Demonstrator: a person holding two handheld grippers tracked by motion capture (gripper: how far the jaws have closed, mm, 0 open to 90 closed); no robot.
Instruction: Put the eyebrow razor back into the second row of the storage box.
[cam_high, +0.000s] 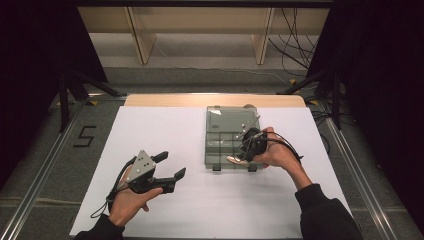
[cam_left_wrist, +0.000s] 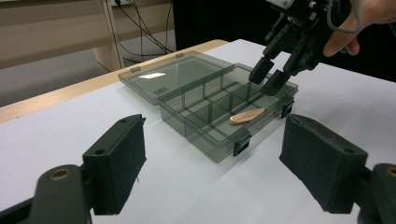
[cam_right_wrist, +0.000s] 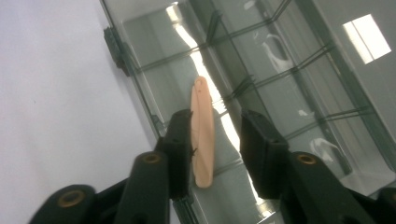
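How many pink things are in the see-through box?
1. A long pink piece lies in a front compartment of the open box, just under the right tongs. The other compartments look empty, though glare hides some corners.

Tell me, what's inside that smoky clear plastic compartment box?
One flat, peach-coloured leaf-shaped piece lies in a front compartment of the box. The right gripper hovers above, hiding part of the far compartments.

a single digit, "5", is marked in black on the grey floor (cam_high: 60, 150) to the left of the table (cam_high: 165, 125) in the high view. a small dark imprint is seen on the lid of the organiser box (cam_left_wrist: 182, 77), but it cannot be read.
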